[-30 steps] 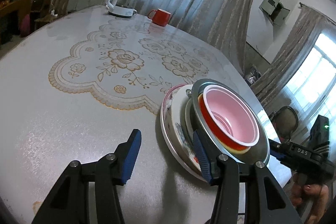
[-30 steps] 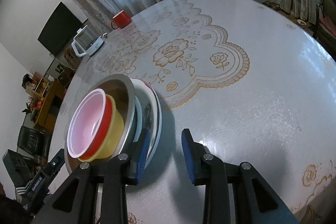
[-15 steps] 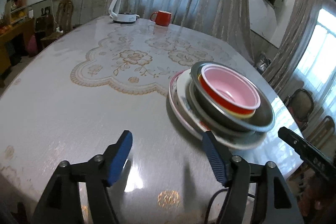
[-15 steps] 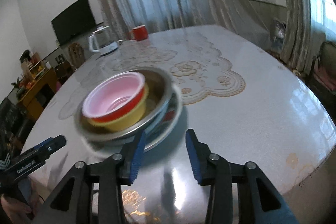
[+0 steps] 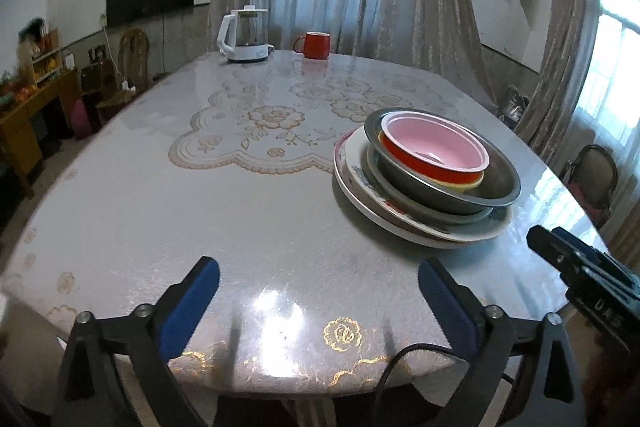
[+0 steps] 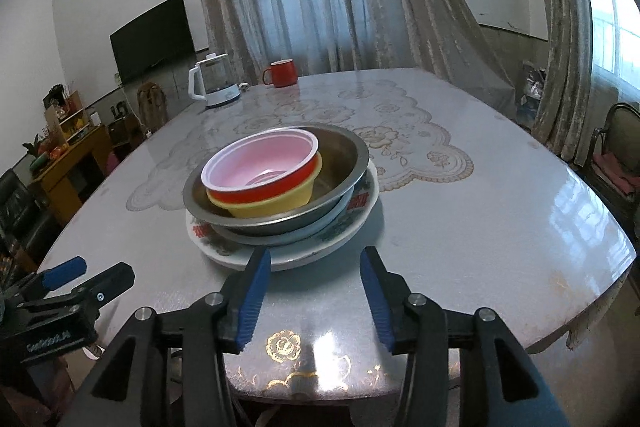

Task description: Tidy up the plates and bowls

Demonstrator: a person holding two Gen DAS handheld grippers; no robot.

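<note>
Both the left gripper point(image 5: 318, 303) and right gripper point(image 6: 316, 297) have just been opening and hold nothing. The stack of plates and bowls point(image 6: 280, 191) looks heavy and breakable; grab the bottom plate's rim point(image 6: 340, 247).

daylight enters from window point(image 5: 612, 75) at right, blown out white. glossy desk point(image 5: 280, 239) shows bright glare patches near front edge. room's left side dim. strong fisheye bending, black vignette in corners. both views sharp, soft shadows under dishes.
</note>
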